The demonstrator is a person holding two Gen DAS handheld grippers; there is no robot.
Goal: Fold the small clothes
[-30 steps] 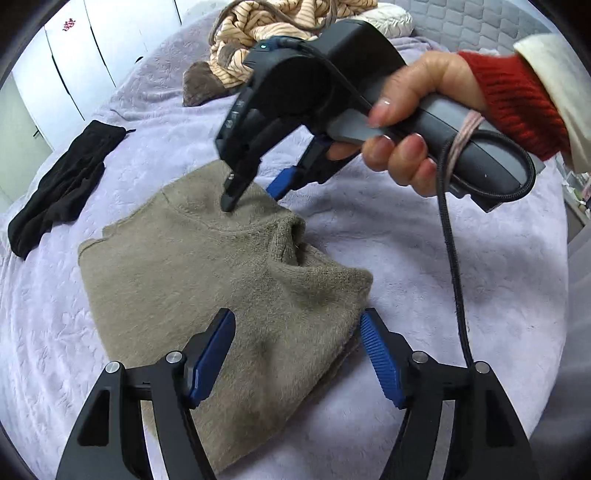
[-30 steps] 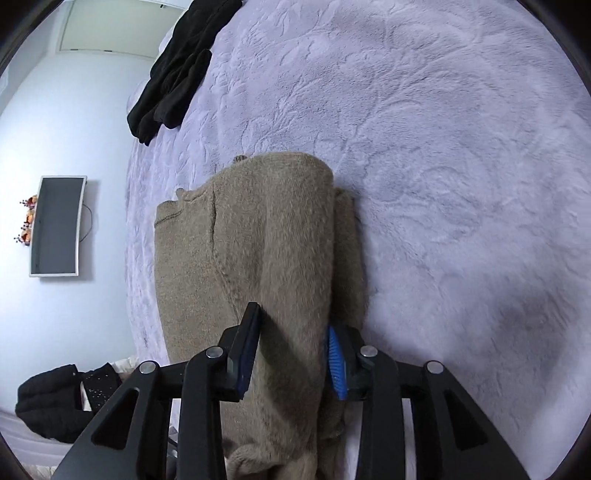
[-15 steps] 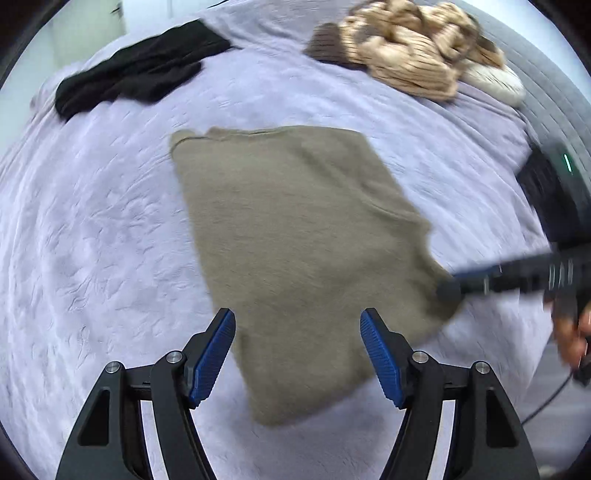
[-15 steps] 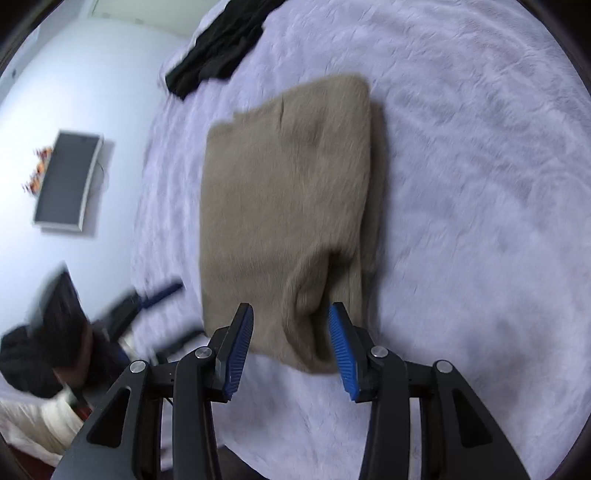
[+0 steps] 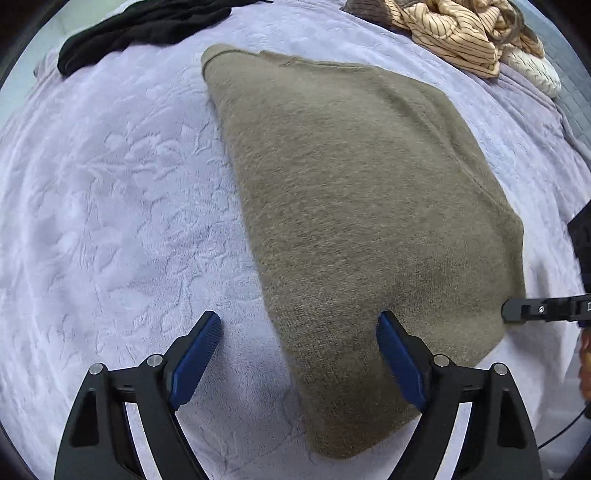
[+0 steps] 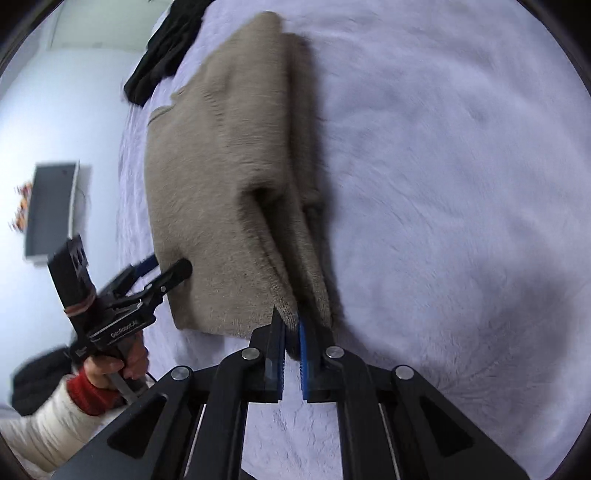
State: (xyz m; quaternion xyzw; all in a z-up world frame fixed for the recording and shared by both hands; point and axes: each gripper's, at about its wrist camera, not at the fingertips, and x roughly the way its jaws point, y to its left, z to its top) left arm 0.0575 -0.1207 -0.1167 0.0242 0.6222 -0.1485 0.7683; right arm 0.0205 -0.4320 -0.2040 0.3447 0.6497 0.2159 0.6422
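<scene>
A taupe knit sweater [image 5: 362, 206] lies folded on the lavender bed cover [image 5: 110, 184]. My left gripper [image 5: 299, 354] is open, its jaws straddling the sweater's near left edge just above the cloth. The sweater also shows in the right wrist view [image 6: 221, 177]. My right gripper [image 6: 291, 332] is shut on the sweater's near corner, where folded layers bunch into a ridge. The left gripper [image 6: 162, 273] shows at the left in the right wrist view, held by a hand, beside the sweater's edge. The right gripper's tip [image 5: 517, 310] shows at the sweater's right edge.
A black garment [image 5: 147, 26] lies at the far left of the bed. A striped tan garment [image 5: 454, 29] and a cream knit [image 5: 532, 70] are piled at the far right. A wall-mounted screen [image 6: 51, 210] shows beyond the bed.
My right gripper let go, drew back to the sweater's near corner and shut on it. My left gripper swung over to the sweater's near left edge, still open.
</scene>
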